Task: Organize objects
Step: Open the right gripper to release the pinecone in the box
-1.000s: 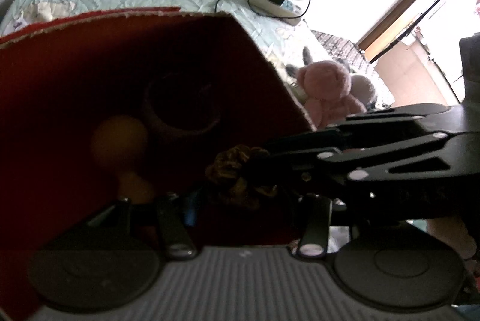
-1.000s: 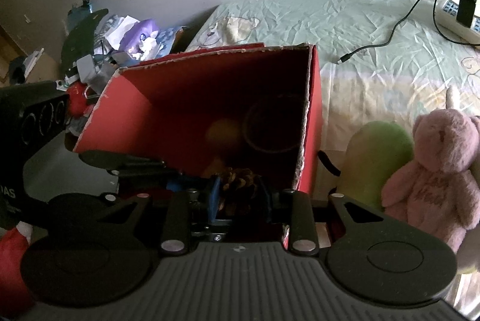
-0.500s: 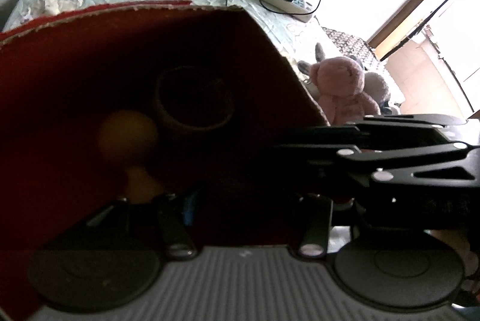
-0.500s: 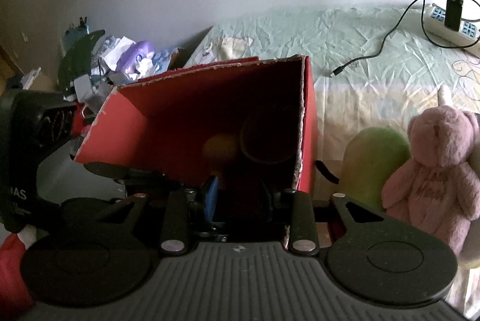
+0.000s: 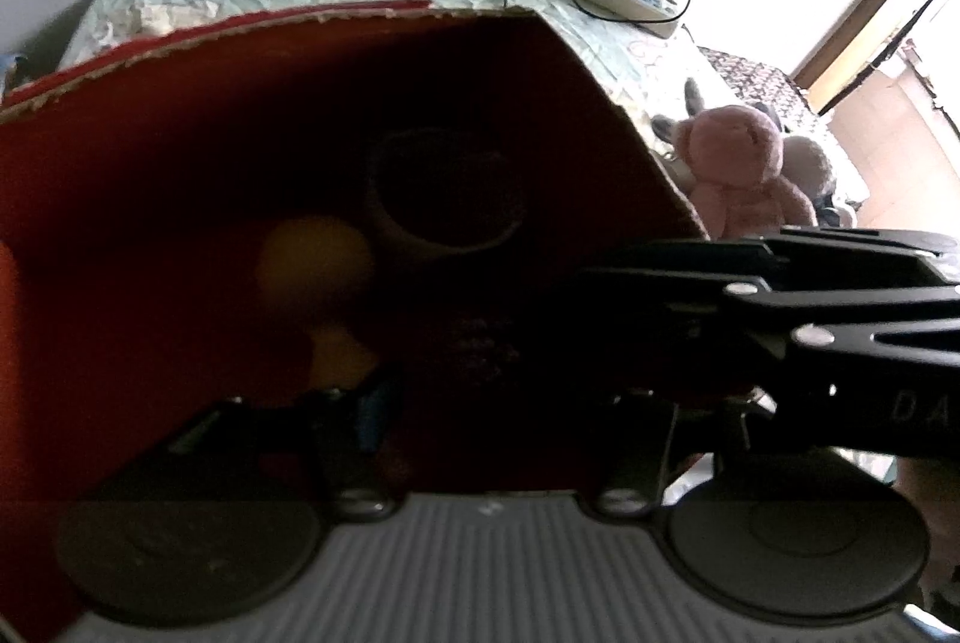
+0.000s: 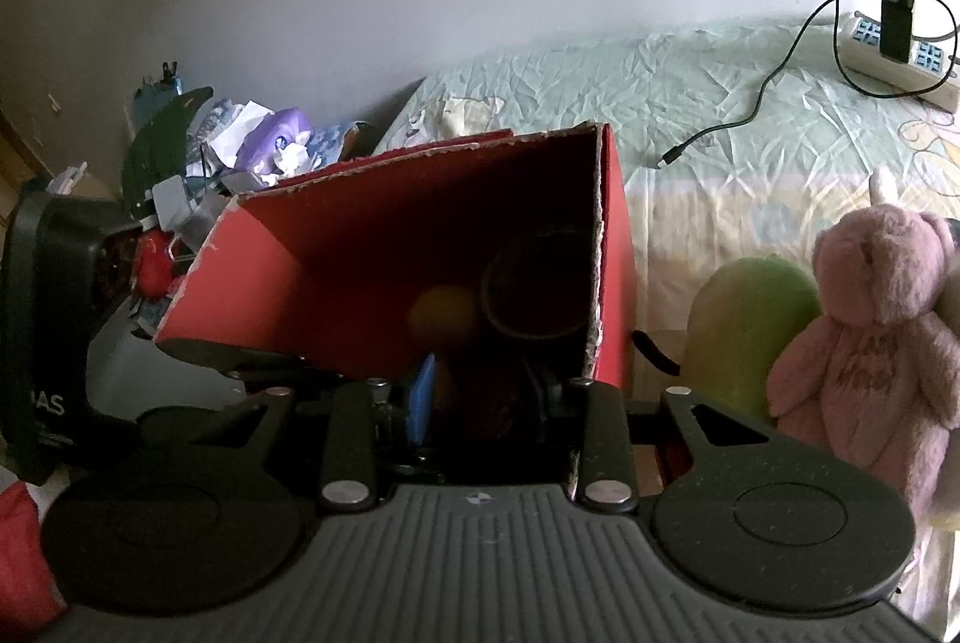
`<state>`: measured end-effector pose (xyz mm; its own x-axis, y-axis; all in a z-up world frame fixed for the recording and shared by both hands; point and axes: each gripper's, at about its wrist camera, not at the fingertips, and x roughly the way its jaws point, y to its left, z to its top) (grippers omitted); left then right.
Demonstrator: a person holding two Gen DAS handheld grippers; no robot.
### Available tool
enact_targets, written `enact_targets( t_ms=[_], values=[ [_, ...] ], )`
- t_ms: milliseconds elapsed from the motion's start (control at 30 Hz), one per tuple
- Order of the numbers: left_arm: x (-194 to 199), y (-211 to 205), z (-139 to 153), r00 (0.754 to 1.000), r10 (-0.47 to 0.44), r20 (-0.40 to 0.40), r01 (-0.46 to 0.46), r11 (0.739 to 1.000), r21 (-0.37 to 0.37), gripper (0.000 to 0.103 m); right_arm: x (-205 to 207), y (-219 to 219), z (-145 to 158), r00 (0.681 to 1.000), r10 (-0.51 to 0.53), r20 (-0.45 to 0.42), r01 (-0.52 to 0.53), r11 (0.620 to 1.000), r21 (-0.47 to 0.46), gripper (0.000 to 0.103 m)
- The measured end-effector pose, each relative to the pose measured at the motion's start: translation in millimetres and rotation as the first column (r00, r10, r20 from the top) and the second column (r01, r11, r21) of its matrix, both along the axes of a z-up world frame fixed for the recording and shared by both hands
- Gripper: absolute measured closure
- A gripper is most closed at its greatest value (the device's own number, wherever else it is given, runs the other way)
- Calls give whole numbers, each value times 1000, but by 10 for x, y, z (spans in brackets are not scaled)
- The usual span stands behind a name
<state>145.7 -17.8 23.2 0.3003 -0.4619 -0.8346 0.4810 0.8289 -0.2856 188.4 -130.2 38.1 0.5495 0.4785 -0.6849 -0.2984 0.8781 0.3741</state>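
Both my hand-held grippers reach into the red cardboard box (image 6: 384, 247), which stands open toward me on the bed (image 6: 708, 102). My right hand-held gripper (image 6: 480, 403) has its blue-padded fingers (image 6: 422, 397) spread inside the box mouth, with a dark crinkled scrunchie (image 5: 480, 343) lying loose between them on the box floor. My left hand-held gripper (image 5: 498, 403) is deep in shadow at the box's near edge, and I cannot tell whether its fingers are apart or together. Further in, toward 12 o'clock, a dark round cup (image 6: 534, 283) lies on its side with its mouth facing me, and a yellow ball-shaped toy (image 6: 441, 316) sits just beside it at 10 o'clock. Outside the box at 3 o'clock are a green mango plush (image 6: 750, 325) and a pink teddy bear (image 6: 870, 343); a power strip (image 6: 900, 54) lies at 1 o'clock.
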Motion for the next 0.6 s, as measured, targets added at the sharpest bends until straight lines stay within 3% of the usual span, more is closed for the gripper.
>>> enact_targets(
  t_ms=[267,600],
  values=[
    [-56,79,73,999,31,41,-32,998,47,42,7,92,22,1000,5,-8,-6,998,-56,64],
    [-287,260,310,985,98,145,-113,988,101,42,-95,100,74,1000,20,8,-20,997,-81,58]
  ],
)
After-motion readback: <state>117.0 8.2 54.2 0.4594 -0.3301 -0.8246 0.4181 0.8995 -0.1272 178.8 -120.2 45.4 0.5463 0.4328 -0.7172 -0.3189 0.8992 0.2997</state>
